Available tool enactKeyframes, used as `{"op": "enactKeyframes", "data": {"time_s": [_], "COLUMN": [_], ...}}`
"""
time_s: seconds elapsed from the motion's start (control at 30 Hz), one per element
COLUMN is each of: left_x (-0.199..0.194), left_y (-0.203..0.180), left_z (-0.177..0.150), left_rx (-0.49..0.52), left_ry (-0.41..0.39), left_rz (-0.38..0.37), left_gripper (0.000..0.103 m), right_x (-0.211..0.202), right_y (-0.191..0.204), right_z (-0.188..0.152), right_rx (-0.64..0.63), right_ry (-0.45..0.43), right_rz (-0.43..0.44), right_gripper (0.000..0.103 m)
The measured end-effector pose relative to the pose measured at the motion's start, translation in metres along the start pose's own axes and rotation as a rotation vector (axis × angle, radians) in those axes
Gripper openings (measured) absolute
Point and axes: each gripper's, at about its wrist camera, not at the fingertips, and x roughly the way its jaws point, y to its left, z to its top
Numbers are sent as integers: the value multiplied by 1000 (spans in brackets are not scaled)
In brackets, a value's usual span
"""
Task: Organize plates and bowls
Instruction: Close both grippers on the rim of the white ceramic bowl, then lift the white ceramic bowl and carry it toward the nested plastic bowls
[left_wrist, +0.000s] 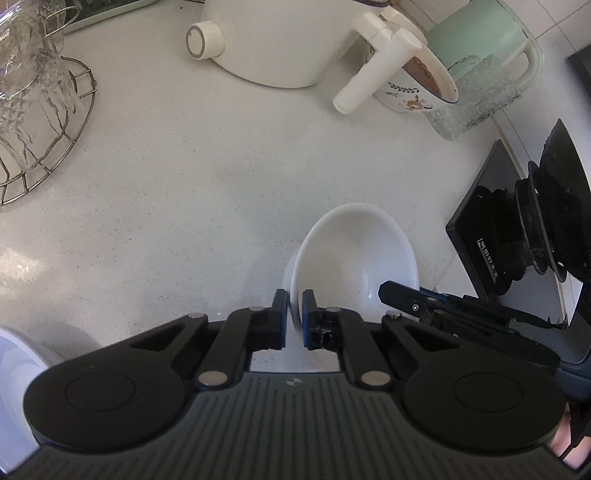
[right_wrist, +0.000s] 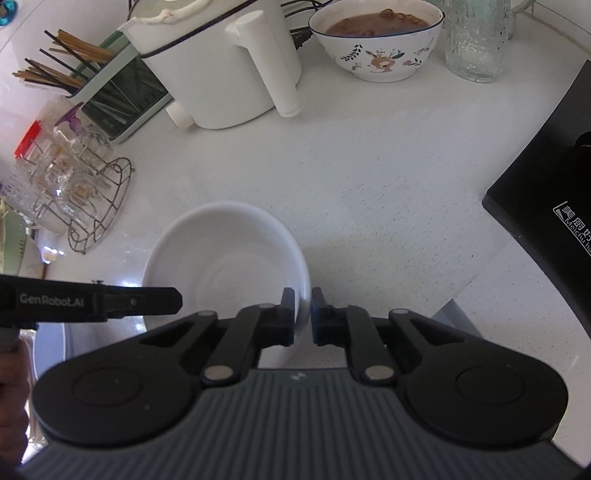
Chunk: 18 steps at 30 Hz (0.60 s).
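Both grippers are clenched on one white bowl (right_wrist: 225, 266), each pinching a thin bit of rim: the left gripper (left_wrist: 294, 319) on the bowl's left edge, the right gripper (right_wrist: 303, 314) on its right edge. The bowl sits low over the pale speckled countertop (right_wrist: 369, 177), near its front edge.

The rim is glazed and the grips are narrow, so I judge it could slip or twist if the two hands pull unevenly.

From the right wrist view, a white kettle (right_wrist: 221, 74) stands at 11 o'clock, a patterned bowl of soup (right_wrist: 380, 48) at 1 o'clock and a black appliance (right_wrist: 546, 177) at 3 o'clock. A wire rack of glasses (right_wrist: 74, 192) crowds 9 o'clock. A swing that way could knock them.
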Motion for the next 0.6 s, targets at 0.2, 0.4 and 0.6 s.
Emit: {"op": "enactKeyframes", "data": {"time_s": [0.2, 0.4, 0.6], "left_x": [-13, -35, -62], "left_y": [2, 2, 8], "left_z": [-3, -5, -12], "left_rx": [-6, -16, -34], "left_ry": [-22, -51, -80], "left_rz": [-12, -16, -21], "left_gripper": [9, 9, 9], "right_x": [-10, -30, -48], "right_y": [4, 17, 29], "right_z": [0, -2, 1], "right_rx": [-1, -23, -10], "right_ry": [-25, -72, -96], "right_rz": [14, 29, 86], "right_gripper": [11, 11, 13]}}
